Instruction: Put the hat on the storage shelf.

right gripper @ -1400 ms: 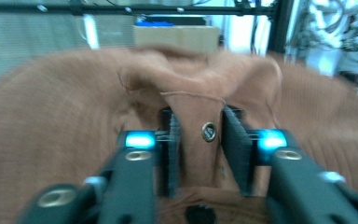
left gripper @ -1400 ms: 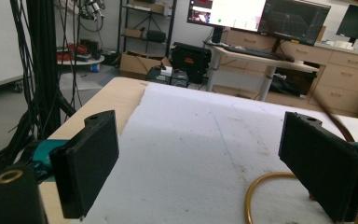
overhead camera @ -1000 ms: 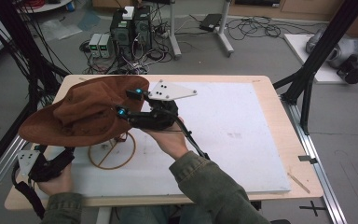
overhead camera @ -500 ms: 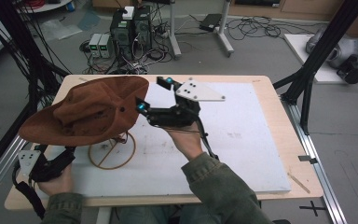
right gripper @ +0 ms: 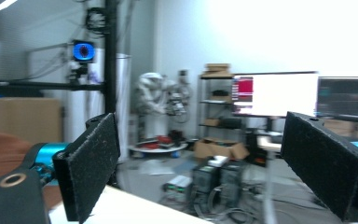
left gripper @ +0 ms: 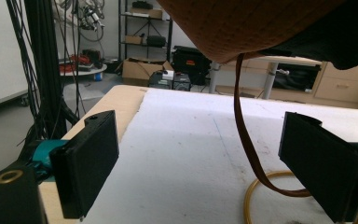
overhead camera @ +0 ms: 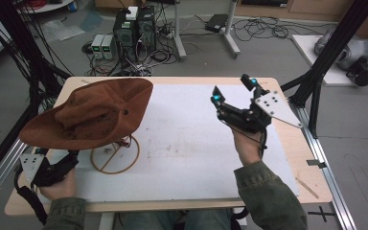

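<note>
Since a second ago, right claw [overhead camera: 234, 91] has swung from the brown hat [overhead camera: 93, 112] to right of centre, jaws wide, empty. Left claw [left gripper: 209, 172], lower left, gapes empty.

A brown suede wide-brimmed hat [overhead camera: 88, 115] sits perched on a yellow wire stand [overhead camera: 115, 155] at the table's left side, its brim tilted upward toward the far edge. A brown chin strap [left gripper: 244, 135] hangs beneath, reaching the stand's ring base.
</note>
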A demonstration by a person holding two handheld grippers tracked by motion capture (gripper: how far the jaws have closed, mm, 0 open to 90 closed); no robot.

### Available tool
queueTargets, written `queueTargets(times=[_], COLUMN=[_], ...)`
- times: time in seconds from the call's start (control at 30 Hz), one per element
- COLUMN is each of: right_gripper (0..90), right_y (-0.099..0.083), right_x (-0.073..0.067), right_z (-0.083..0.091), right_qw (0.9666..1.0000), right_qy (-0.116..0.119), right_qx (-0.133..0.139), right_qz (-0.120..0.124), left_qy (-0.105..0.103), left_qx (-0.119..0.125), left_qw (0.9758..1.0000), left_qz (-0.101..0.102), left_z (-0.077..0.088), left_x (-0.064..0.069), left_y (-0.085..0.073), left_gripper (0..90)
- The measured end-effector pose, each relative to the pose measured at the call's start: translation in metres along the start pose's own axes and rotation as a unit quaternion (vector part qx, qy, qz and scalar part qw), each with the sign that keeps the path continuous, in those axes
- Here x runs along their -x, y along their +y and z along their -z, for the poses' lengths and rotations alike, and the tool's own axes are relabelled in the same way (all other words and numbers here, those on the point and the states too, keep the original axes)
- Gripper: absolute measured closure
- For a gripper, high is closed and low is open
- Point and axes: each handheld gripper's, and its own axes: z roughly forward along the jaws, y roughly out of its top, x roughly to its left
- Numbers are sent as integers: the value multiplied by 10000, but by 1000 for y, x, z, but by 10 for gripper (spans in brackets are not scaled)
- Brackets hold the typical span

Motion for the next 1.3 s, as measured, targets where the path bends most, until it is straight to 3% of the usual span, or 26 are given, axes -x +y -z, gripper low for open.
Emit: queueTargets(times=[0.27, 0.4, 0.57, 0.87, 1.0, 1.17, 1.3], right_gripper=[116, 115, 116, 116, 116, 116, 116], right_y=[-8, -22, -38, -77, -95, -105, -117], right_x=[29, 41, 49, 61, 63, 63, 64], right_z=[24, 38, 47, 65, 68, 69, 71], right_qw=[9974, 9935, 9894, 9832, 9809, 9792, 9753], right_qy=[-681, -1078, -1366, -1691, -1739, -1801, -1905], right_qx=[-132, -283, -432, -683, -866, -931, -1105], right_qz=[195, 232, 243, -19, 33, 90, 152], left_qy=[20, 44, 74, 103, 103, 94, 80], left_qx=[12, 22, 46, 23, 9, 6, 25], left_qw=[10000, 10000, 10000, 9999, 9999, 9999, 9999], left_qz=[-18, -38, -22, -37, -84, -102, -104], left_z=[0, 1, 2, 2, 2, 2, 2], left_x=[1, 1, 1, 1, 2, 2, 3], left_y=[0, 0, 0, -1, -1, -1, -1], left_gripper=[124, 124, 124, 124, 124, 124, 124])
